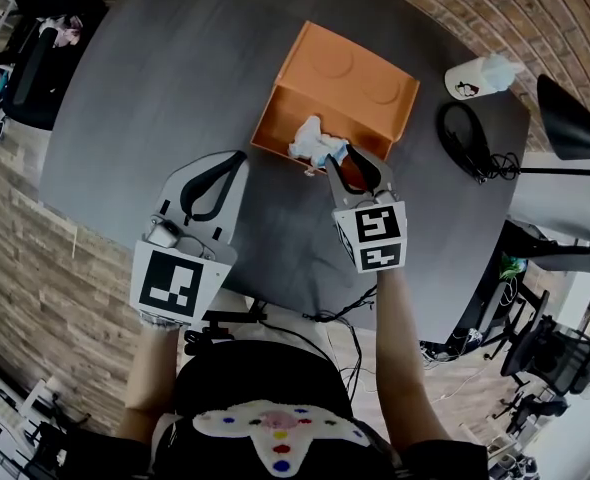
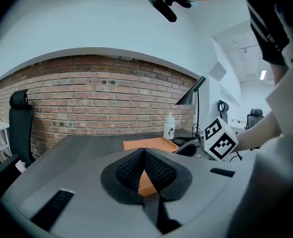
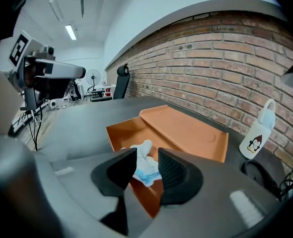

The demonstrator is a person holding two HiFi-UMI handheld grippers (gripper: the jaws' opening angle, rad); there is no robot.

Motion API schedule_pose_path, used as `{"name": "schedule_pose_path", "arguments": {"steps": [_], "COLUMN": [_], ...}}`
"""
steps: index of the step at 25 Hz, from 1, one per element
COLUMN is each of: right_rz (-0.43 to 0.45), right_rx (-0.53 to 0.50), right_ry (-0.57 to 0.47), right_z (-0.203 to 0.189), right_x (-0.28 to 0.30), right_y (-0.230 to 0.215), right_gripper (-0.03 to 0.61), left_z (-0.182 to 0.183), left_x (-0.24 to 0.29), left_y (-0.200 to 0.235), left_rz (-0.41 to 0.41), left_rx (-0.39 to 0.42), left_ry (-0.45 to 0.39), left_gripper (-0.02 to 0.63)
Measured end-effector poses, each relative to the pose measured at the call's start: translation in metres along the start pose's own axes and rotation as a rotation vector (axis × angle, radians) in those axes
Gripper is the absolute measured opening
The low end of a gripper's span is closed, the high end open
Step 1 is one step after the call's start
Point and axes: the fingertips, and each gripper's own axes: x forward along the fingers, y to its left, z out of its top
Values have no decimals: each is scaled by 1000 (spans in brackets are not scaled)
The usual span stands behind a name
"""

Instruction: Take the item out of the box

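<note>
Head view: an orange box (image 1: 275,118) is sitting toward the desk's (image 1: 155,58) far right edge, its lid lying thrown back, which is leaving the contents open to reach. A crumpled white-and-blue item (image 1: 313,140) is resting inside, against the box's near wall. The right claw (image 1: 355,158) is hanging over that near wall with its jaws standing wide, just beside the item. The left claw (image 1: 233,163) is hovering over the near left part of the desk, well apart from the box and probably parked out of the way.

Left gripper view: the left claw (image 2: 145,155) is showing its jaws pressed together on nothing, with the box (image 2: 149,144) lying beyond them and a white bottle (image 2: 169,127) standing at the desk's far edge.

Right gripper view: the right claw (image 3: 146,155) is pointing down at the box's (image 3: 117,133) near corner, jaws apart. The item (image 3: 145,170) is showing in the gap between them, a little beyond the tips. The pads are not seeming to press on it, so the wide spread is apparently meant to straddle the bundle before closing.
</note>
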Motion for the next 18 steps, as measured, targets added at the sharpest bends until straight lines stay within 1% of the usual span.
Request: {"name": "schedule_pose_path", "arguments": {"steps": [5, 6, 11, 18], "right_rz": [8, 10, 19, 73], "right_rx": [11, 8, -22, -63], "right_ry": [13, 16, 40, 62], "right_z": [-4, -5, -8, -3], "right_x": [12, 14, 19, 26], "right_y": [-1, -1, -3, 7], "right_gripper": [133, 144, 144, 152], "left_z": [-5, -5, -8, -9], "left_x": [1, 1, 2, 2], "left_y": [1, 1, 3, 4], "left_rz": [1, 1, 6, 12], "left_rx": [-4, -5, -7, -12], "left_ry": [9, 10, 13, 12], "left_gripper": [6, 6, 6, 6]}}
